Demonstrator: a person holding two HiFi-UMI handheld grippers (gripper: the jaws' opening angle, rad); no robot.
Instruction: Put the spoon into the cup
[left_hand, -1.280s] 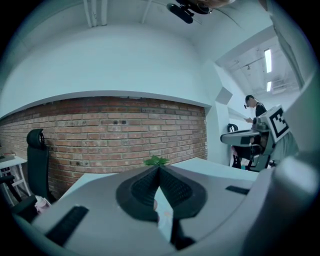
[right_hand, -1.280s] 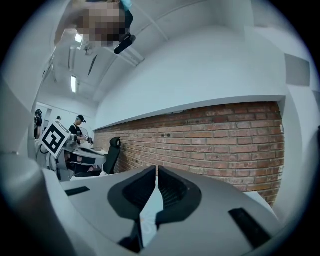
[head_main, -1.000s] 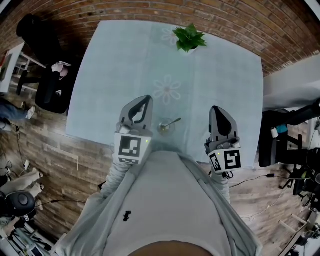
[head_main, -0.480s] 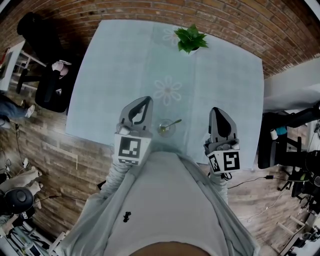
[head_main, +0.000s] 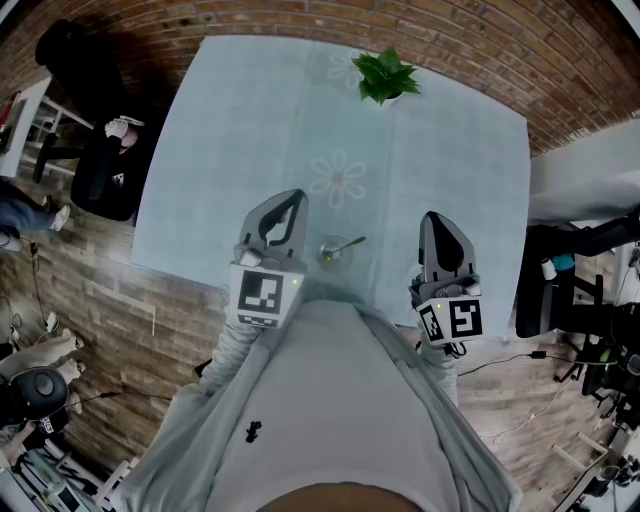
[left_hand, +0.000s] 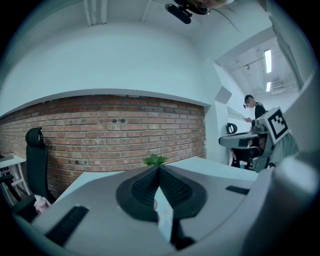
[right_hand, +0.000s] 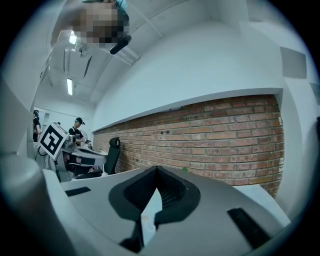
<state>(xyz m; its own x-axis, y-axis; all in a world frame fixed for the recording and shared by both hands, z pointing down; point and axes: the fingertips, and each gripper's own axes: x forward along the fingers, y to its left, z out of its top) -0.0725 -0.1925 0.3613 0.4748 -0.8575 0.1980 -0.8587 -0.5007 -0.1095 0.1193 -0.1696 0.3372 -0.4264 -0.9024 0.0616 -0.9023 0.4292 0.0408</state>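
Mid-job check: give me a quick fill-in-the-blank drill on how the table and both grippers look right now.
1. The spoon stands in the cup, its handle leaning toward the ___ gripper.
2. The cup sits ___ the left gripper and the right gripper.
3. Both grippers' jaws are ___, with nothing held.
4. The potted plant stands near the table's ___ edge, opposite the grippers.

Missing words: right; between; shut; far

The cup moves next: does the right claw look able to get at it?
Probably yes: the cup stands to the left of the shut right claw, with only bare table between them.
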